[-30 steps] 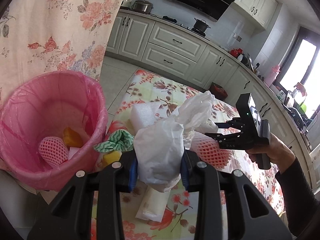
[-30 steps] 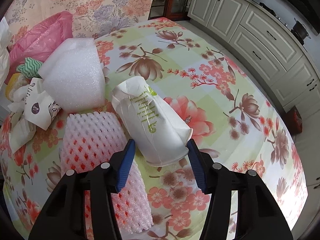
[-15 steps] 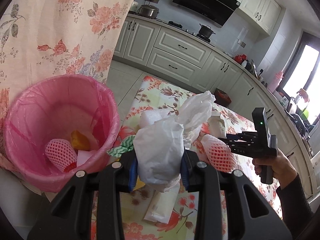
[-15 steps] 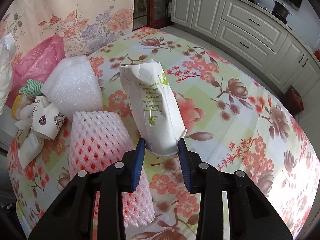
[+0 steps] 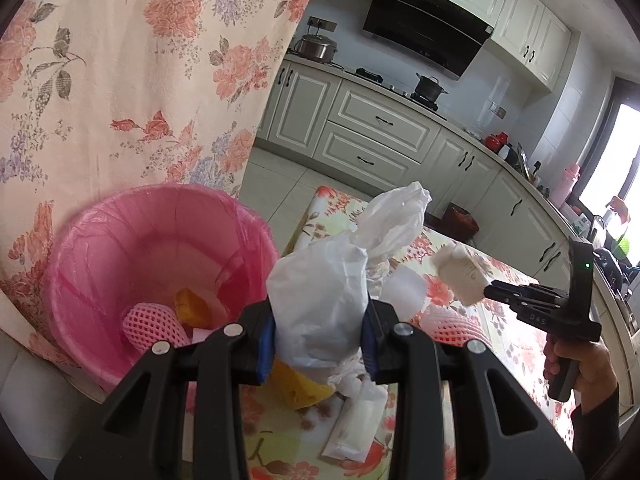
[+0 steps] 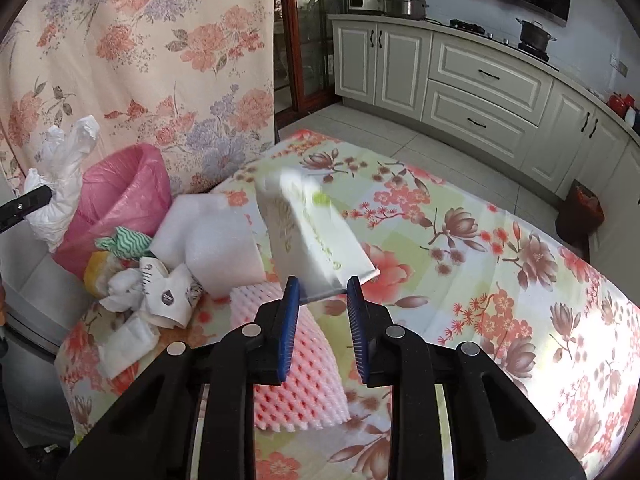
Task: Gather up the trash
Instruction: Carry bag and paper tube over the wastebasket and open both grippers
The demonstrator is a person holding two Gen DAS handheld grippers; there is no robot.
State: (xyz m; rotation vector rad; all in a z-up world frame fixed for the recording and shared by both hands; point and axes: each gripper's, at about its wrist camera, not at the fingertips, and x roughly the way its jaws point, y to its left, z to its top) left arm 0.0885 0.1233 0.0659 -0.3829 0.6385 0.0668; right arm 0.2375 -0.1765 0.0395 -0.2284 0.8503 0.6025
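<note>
I find my left gripper point(image 5: 318, 344) clamped on a crumpled white plastic bag point(image 5: 320, 304), which bulges up between the blue pads and is carried clear of the surface point(image 6: 500, 264). My right gripper point(image 6: 320, 312) is pinched together on the flattened lower edge of a white paper cup point(image 6: 308, 232); the cup is blurred, lifted off the surface, and its long axis runs away from the gripper, up and slightly left in the right wrist view. The pink-lined trash bin point(image 5: 160, 264) stands at the surface's far-left corner, against the floral curtain point(image 5: 120, 80), already holding a pink foam net and something orange. The relation that governs the coming move: the bin lies to the left of both grippers, and the left gripper is much the nearer, its bag just beside the bin's rim, while the right gripper with the cup is well apart, across the remaining litter. That litter, a white foam block point(image 6: 212, 240), a second pink foam net point(image 6: 296, 360) and crumpled paper wrappers point(image 6: 160, 296), sits between the cup and the bin. I judge the bag should drop first.
</note>
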